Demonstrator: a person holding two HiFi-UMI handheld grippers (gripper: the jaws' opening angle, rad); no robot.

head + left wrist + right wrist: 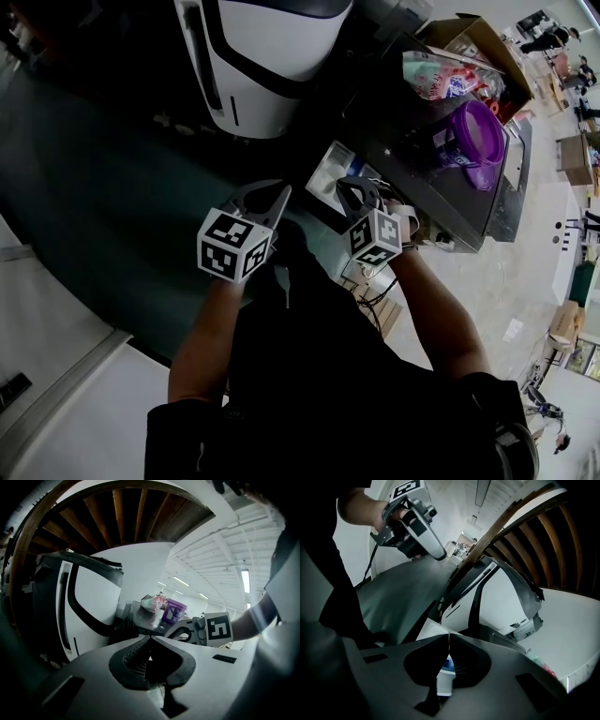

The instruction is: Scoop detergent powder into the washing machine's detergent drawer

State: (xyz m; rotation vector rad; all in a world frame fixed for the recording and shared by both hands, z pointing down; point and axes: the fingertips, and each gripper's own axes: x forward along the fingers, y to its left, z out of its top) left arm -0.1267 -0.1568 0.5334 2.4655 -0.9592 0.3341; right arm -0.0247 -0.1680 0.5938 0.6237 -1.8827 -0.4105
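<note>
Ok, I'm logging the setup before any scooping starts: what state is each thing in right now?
Left hand-held gripper: shut, nothing between the jaws.
Right hand-held gripper: shut, tips touching.
Purple tub: upright, lid on.
Cardboard box: flaps open, items inside.

Dark tabletop [405, 180] — purple tub [473, 136], plastic packet [439, 75]
</note>
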